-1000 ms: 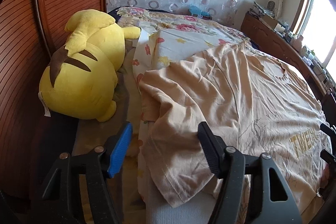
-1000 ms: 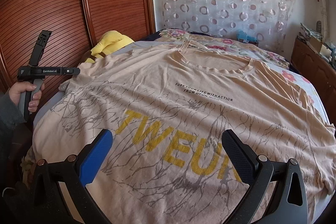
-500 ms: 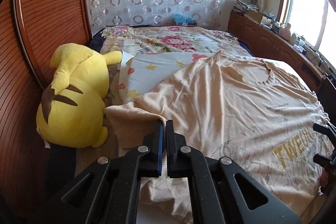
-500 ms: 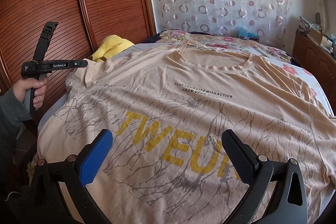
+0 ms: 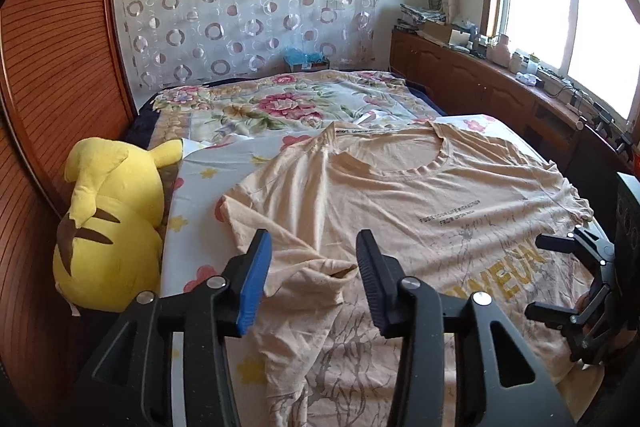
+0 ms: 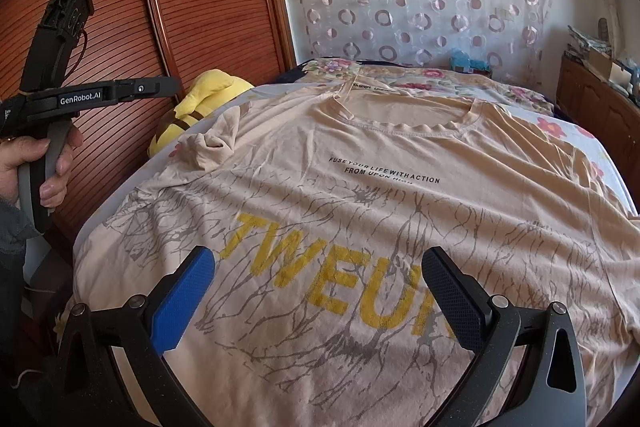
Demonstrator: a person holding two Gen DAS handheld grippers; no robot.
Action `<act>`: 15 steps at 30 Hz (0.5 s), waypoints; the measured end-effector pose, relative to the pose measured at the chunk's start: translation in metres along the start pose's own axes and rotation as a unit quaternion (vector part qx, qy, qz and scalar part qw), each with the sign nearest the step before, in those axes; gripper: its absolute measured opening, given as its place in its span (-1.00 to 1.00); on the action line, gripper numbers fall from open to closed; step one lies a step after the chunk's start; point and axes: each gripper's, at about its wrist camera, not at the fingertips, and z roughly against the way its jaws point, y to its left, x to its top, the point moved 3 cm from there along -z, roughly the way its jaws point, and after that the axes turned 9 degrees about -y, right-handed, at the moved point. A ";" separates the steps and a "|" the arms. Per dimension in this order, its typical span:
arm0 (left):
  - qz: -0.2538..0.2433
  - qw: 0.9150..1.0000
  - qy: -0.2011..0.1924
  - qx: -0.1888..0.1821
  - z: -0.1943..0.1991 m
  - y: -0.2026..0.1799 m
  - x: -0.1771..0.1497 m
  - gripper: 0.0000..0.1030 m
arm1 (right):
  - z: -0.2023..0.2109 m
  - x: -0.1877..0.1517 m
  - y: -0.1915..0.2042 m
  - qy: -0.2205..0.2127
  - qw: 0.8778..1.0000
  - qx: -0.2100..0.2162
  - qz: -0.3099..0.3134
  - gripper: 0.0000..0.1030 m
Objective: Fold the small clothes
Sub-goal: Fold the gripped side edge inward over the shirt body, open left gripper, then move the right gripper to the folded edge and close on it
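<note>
Left wrist view: left gripper (image 5: pixel 310 277) jaws just reopened halfway, empty above the folded sleeve (image 5: pixel 316 269). Right gripper (image 6: pixel 318 301) jaws wide apart over the tee (image 6: pixel 384 195), flat on the bed (image 5: pixel 256 107).

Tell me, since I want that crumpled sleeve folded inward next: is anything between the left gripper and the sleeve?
Nothing visible. The left gripper is open right over the bunched sleeve of the shirt; the yellow plush toy sits off beside the bed.
</note>
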 end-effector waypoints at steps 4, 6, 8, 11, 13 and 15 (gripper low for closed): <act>0.026 0.999 0.018 0.013 -0.001 0.020 -0.024 0.23 | 0.000 0.000 -0.002 0.002 1.000 0.005 -0.002 0.92; 0.038 0.999 0.028 0.023 -0.002 0.033 -0.037 0.37 | 0.000 0.002 -0.002 0.006 1.000 0.010 0.000 0.84; 0.048 0.998 0.033 0.034 -0.001 0.042 -0.047 0.45 | -0.002 0.008 -0.002 0.011 1.000 0.016 0.009 0.69; 0.061 0.997 0.034 0.038 0.002 0.051 -0.059 0.51 | -0.003 0.025 0.001 0.002 0.999 0.024 0.028 0.51; 0.070 0.996 0.033 0.044 0.006 0.054 -0.066 0.51 | -0.007 0.039 0.006 -0.006 0.998 0.035 0.045 0.42; 0.075 0.996 0.028 0.047 0.010 0.055 -0.071 0.51 | -0.017 0.053 0.013 -0.010 0.997 0.049 0.063 0.37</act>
